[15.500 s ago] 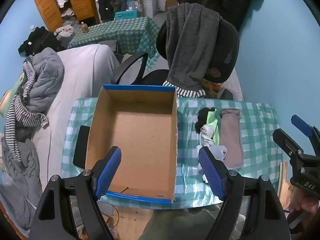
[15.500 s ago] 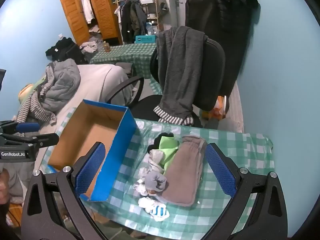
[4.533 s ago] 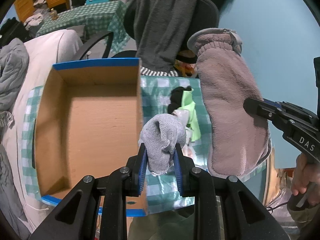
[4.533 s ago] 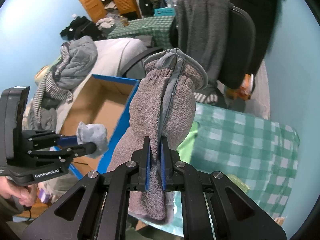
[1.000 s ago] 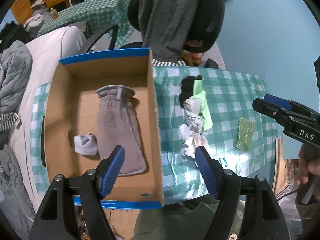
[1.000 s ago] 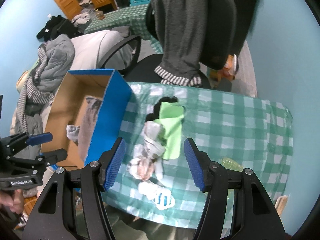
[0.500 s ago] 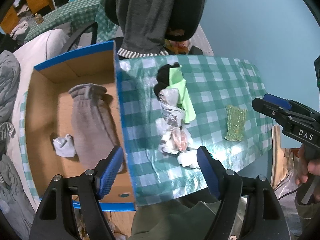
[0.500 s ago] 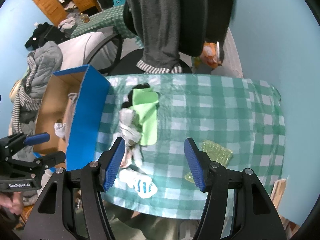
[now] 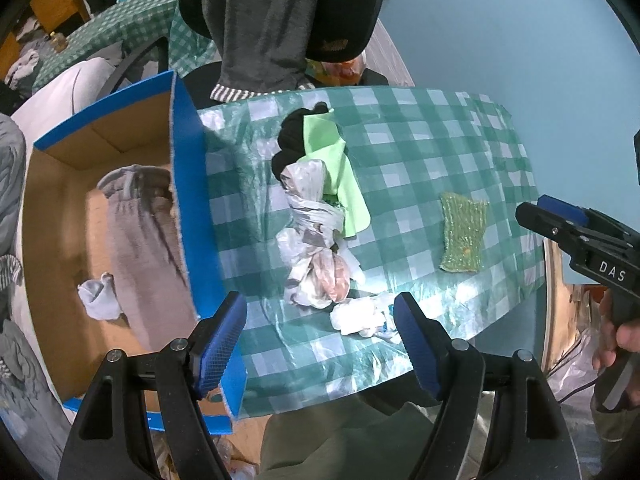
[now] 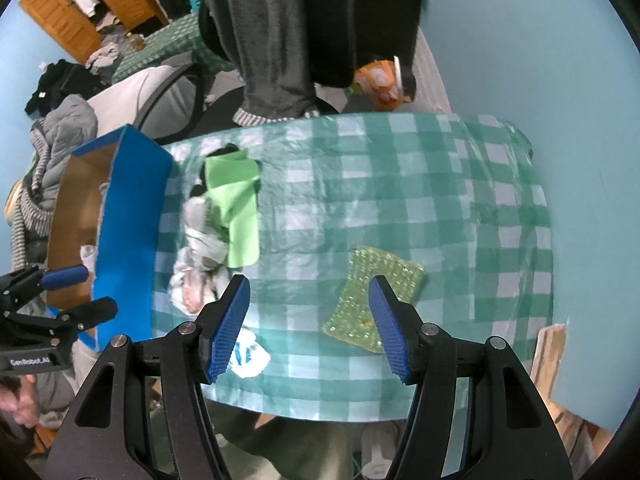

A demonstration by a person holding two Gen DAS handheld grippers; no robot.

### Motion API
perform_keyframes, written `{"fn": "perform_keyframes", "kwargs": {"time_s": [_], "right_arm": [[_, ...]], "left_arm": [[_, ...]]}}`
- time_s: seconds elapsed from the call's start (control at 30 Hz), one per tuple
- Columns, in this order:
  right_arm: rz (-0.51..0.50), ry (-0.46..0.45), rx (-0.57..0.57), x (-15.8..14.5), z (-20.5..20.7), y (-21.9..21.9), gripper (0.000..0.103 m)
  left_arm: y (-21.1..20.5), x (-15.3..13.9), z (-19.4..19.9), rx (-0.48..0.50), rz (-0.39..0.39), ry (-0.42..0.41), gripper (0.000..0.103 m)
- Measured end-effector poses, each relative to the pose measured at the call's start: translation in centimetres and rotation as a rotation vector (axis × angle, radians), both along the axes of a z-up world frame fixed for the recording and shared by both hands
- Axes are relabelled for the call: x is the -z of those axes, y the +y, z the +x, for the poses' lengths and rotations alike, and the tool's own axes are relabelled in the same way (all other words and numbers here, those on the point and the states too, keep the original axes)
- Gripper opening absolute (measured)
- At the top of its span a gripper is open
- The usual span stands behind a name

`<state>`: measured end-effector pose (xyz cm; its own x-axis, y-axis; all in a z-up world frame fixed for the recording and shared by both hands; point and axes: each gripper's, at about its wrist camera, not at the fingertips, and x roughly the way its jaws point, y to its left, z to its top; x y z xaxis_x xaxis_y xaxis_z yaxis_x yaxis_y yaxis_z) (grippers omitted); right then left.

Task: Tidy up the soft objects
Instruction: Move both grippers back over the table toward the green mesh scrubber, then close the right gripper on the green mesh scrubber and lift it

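A blue cardboard box (image 9: 192,216) stands at the table's left and holds a brown fleece mitten (image 9: 144,240) and a small grey sock (image 9: 98,296). Beside it lies a row of soft things: a black item (image 9: 294,140), a lime green cloth (image 9: 336,176), crumpled grey-white pieces (image 9: 316,236) and a white sock with blue marks (image 9: 364,316). A green sparkly sponge cloth (image 9: 464,236) lies apart to the right. My left gripper (image 9: 320,336) is open above the white sock. My right gripper (image 10: 308,320) is open above the table, the sponge cloth (image 10: 376,296) beside its right finger.
The table carries a green checked cloth (image 10: 460,200). An office chair draped with grey clothing (image 10: 276,36) stands behind it. A blue wall (image 10: 540,60) is at the right. A sofa with piled clothes (image 10: 60,140) is at the left.
Both views have shifted to the right across the table, away from the box. The sponge cloth now sits close to my right gripper. Both grippers stay open and empty.
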<state>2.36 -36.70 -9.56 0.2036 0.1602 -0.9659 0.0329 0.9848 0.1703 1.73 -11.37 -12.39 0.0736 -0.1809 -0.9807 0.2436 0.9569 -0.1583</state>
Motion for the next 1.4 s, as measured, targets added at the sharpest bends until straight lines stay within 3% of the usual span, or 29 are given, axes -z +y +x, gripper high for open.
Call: {"fn": "perform_keyframes", "kwargs": {"time_s": [0.77,1.4], "right_arm": [[-0.027,0.15,0.066,7.8,-1.5,-4.1,0.061],[-0.025,0.181,0.059,9.7,-0.7,-3.9,0.061]], "left_arm": [[-2.5,4.8,2.0,-0.022,0.025,0.056,0.077],[0.5,6.9,2.6,-0.078,0.046,0.1,0.077]]}}
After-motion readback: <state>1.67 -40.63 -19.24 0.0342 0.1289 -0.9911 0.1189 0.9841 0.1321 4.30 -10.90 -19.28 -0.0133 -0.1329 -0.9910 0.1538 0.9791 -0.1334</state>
